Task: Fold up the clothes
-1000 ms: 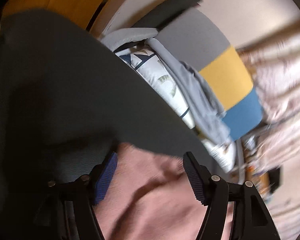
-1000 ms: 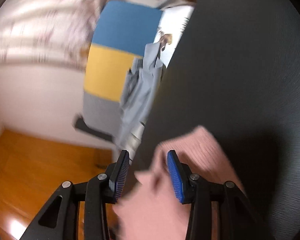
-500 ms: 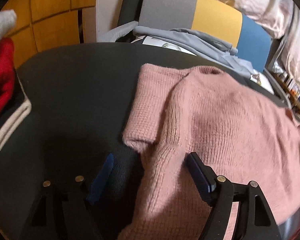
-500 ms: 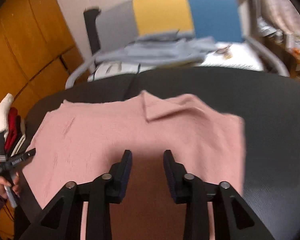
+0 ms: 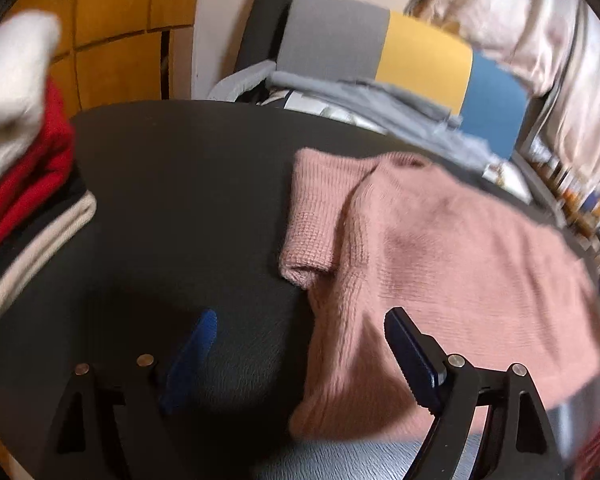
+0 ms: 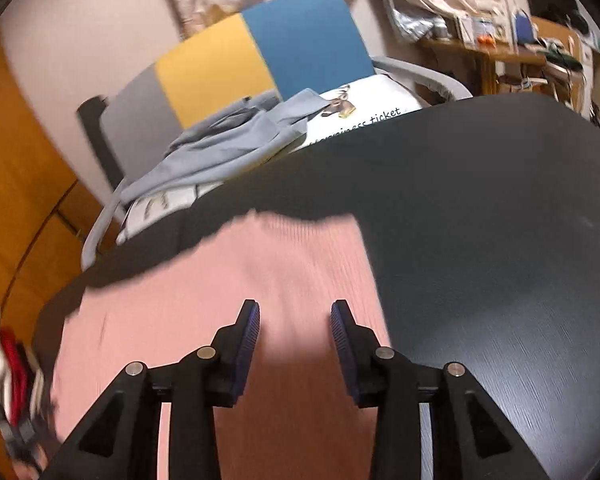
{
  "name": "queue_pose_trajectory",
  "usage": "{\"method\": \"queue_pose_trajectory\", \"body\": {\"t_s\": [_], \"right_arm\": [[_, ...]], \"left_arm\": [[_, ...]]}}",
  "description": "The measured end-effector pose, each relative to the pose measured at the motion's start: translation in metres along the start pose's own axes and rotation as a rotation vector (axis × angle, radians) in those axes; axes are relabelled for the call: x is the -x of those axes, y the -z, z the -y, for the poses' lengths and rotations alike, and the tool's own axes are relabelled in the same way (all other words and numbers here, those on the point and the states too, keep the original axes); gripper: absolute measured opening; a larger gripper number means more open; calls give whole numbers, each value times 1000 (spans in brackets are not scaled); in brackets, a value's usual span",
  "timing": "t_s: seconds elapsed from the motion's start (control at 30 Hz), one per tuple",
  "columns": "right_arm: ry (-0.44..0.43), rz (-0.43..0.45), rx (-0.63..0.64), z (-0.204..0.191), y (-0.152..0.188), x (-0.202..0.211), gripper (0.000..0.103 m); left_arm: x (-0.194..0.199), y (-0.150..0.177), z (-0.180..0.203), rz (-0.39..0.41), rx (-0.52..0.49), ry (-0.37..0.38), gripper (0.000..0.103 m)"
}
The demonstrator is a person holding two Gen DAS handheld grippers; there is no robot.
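Note:
A pink knitted sweater (image 5: 440, 248) lies spread on the black table (image 5: 188, 208), one sleeve folded over near its left edge. My left gripper (image 5: 300, 340) hovers open over the sweater's near left edge, one blue pad above bare table, the other above the knit. In the right wrist view the same sweater (image 6: 228, 280) fills the lower left, and my right gripper (image 6: 295, 328) stands open above it with nothing between its fingers. The left gripper (image 6: 16, 432) shows blurred at the far left edge of that view.
A stack of folded clothes (image 5: 24, 152) in white, red and beige sits at the table's left side. Behind the table stands a chair (image 6: 260, 52) with grey, yellow and blue panels, draped with grey garments (image 6: 228, 144). The table's right part (image 6: 500, 260) is bare.
Both grippers have let the sweater go and pulled back; it now lies flat on the table. The right gripper has opened a little wider and drifted to the right.

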State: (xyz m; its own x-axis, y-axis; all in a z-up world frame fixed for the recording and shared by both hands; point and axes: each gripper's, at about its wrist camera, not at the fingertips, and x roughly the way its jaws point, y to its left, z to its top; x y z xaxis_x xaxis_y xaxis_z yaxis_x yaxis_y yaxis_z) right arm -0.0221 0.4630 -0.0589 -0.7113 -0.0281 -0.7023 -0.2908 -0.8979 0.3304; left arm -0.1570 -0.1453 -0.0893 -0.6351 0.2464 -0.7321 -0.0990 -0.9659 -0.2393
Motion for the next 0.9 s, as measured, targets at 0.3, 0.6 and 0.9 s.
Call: {"method": "queue_pose_trajectory", "body": {"t_s": [0.3, 0.6, 0.9], "right_arm": [[74, -23, 17, 20, 60, 25, 38], [55, -33, 28, 25, 54, 6, 23], [-92, 1, -80, 26, 53, 49, 8]], "left_arm": [[6, 15, 10, -19, -72, 65, 87], [11, 9, 35, -43, -177, 89, 39], [36, 4, 41, -64, -227, 154, 10]]}}
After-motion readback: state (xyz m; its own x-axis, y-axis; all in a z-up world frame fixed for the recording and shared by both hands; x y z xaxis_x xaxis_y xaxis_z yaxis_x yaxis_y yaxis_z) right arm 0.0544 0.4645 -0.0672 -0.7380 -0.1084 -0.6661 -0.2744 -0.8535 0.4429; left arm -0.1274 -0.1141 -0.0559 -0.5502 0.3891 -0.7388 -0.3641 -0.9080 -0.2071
